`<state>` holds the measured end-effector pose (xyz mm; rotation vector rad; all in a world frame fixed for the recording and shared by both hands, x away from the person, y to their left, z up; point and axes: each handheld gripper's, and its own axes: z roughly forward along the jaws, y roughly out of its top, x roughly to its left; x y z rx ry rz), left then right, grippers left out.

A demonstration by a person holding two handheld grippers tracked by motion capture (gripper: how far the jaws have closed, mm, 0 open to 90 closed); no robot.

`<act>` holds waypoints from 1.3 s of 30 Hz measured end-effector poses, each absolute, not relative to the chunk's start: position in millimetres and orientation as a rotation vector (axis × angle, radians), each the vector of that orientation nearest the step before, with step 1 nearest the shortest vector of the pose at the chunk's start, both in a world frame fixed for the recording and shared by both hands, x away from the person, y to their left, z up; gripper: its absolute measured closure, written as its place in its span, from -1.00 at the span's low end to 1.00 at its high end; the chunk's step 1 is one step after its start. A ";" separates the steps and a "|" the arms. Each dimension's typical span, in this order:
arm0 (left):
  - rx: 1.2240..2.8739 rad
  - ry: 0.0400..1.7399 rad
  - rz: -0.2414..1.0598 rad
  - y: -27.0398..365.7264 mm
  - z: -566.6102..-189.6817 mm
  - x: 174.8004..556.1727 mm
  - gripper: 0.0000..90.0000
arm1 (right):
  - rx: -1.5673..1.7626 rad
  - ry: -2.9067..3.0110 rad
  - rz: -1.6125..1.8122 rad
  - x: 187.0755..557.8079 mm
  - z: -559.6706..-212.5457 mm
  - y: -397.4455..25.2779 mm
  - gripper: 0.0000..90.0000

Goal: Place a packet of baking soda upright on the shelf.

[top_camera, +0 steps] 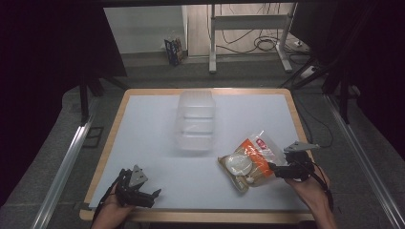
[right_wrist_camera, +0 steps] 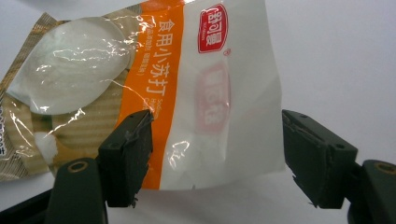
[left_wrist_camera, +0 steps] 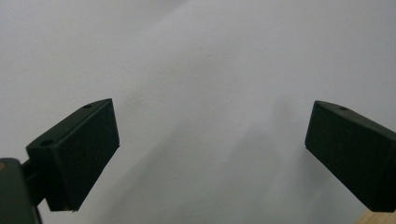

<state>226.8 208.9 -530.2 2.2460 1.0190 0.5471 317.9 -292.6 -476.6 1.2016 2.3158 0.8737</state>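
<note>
Packaging of glossy plastic makes up the pouch (top_camera: 250, 161), which lies flat on the white table (top_camera: 157, 133) just in front of the right gripper (top_camera: 274, 170): it is white at the near end with a red logo patch, has an orange band carrying printed characters down its middle, and shows a picture of a white mound on a tan, ribbed ground at the far end. In the right gripper view the pouch (right_wrist_camera: 154, 88) reaches down between the two black jaws of the right gripper (right_wrist_camera: 217, 158), which stand spread apart on either side of its near white edge; the one on the view's left overlaps the orange band, the other stands clear of the bag's edge, and whether either touches the film cannot be told. Beyond the pouch, farther from this gripper and toward the table's middle, stands a clear plastic container (top_camera: 195, 119), well apart from the bag. The left gripper (top_camera: 154, 194) rests low at the table's near edge, far to the side of the pouch, held in the person's left hand (top_camera: 111, 213); in its own view the left gripper (left_wrist_camera: 210, 149) has its jaws spread wide over bare white tabletop with nothing between them.
</note>
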 end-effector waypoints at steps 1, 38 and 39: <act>2.247 1.018 0.548 208.8 -530.2 226.8 -0.94 | 1.198 2.320 0.872 319.4 -476.4 -292.3 -0.40; 2.250 1.014 0.550 208.8 -530.1 226.5 -0.94 | 1.096 2.499 0.862 363.7 -474.5 -246.5 0.96; 2.251 1.013 0.550 208.7 -530.2 226.6 -0.93 | 1.098 2.497 0.868 363.1 -473.5 -246.2 0.97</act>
